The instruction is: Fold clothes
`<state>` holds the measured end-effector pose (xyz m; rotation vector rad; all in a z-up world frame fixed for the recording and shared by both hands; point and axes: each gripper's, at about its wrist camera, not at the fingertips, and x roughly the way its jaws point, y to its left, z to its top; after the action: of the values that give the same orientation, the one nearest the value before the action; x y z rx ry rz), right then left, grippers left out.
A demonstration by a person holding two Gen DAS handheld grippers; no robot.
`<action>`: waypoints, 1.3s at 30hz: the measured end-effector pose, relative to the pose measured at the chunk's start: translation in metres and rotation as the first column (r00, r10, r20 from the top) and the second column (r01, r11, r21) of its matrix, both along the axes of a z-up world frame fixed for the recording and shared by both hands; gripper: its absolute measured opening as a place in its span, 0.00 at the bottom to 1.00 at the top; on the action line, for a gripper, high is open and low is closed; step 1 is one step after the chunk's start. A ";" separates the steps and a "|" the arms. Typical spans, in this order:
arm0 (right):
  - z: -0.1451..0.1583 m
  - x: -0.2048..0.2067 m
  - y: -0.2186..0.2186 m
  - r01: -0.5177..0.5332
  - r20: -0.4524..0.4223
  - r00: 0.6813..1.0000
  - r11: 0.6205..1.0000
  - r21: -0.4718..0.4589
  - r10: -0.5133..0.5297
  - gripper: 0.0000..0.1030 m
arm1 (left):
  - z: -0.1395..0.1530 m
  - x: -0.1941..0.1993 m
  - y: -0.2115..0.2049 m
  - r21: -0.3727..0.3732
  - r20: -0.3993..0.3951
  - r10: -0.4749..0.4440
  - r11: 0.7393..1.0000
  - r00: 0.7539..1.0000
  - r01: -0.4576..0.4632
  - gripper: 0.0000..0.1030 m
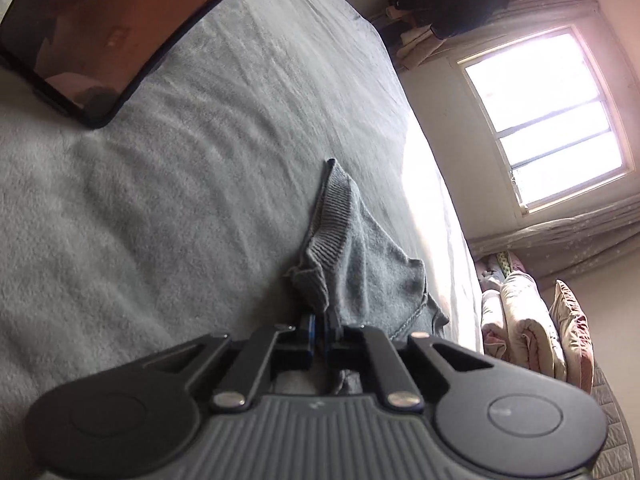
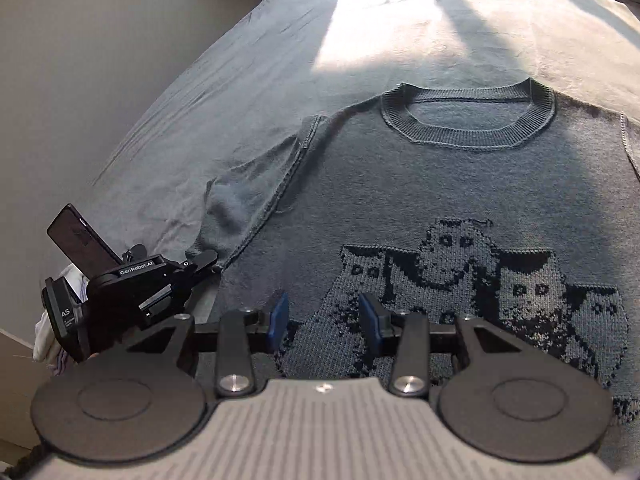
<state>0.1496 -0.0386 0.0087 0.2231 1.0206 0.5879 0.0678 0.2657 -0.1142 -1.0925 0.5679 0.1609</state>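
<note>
Grey knit sweater (image 2: 420, 200) lies flat on the bed sheet (image 2: 248, 80), collar at 12 o'clock. Left gripper (image 1: 319, 326) is clamped on its sleeve (image 1: 352, 256); right gripper (image 2: 324, 316) hovers over the front with jaws apart, holding nothing.

You are working over a bed (image 1: 168, 184) covered with a wrinkled grey sheet, and a bright patch of sunlight (image 2: 384, 28) falls across its far part. A window (image 1: 548, 116) with a pale frame glows white in the cream wall (image 1: 440, 92). Patterned curtains (image 1: 572, 236) hang below and beside it. Folded pinkish quilts (image 1: 520, 328) and a pillow (image 1: 572, 320) are stacked past the bed's edge. A dark bag (image 1: 460, 0) sits in the far corner.
</note>
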 end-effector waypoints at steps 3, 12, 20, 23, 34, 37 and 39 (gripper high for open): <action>0.005 0.037 0.050 -0.081 0.019 0.997 0.997 -0.009 0.081 0.43 | 0.007 -0.003 -0.009 0.073 0.004 0.013 0.997 1.000 -0.013 0.04; -0.010 0.107 0.196 -0.274 -0.005 0.961 0.952 -0.140 0.276 0.51 | 0.009 -0.002 -0.008 0.074 0.021 0.006 0.997 1.000 -0.008 0.05; -0.043 0.123 0.272 -0.328 -0.007 0.937 0.872 -0.364 0.350 0.51 | 0.004 -0.004 0.004 -0.043 0.035 0.016 0.999 0.999 -0.014 0.05; -0.048 0.116 0.276 -0.317 0.045 0.931 0.861 -0.399 0.363 0.43 | -0.001 -0.001 0.016 -0.079 0.034 0.023 0.997 0.999 -0.020 0.05; -0.021 0.112 0.252 -0.257 0.231 0.929 0.953 -0.162 0.289 0.06 | 0.013 -0.001 0.008 0.037 0.006 0.059 0.998 0.998 -0.059 0.04; -0.031 0.116 0.256 -0.271 0.203 0.934 0.953 -0.134 0.294 0.05 | 0.015 -0.004 0.008 0.040 -0.006 0.058 0.998 0.998 -0.058 0.05; -0.042 0.119 0.263 -0.283 0.182 0.935 0.950 -0.131 0.304 0.05 | 0.020 -0.005 0.008 0.044 -0.015 0.059 0.997 0.998 -0.059 0.07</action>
<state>0.2687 0.2248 -0.0330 -0.0829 0.8909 0.8099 0.0626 0.2740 -0.0938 -1.0668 0.5448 0.2328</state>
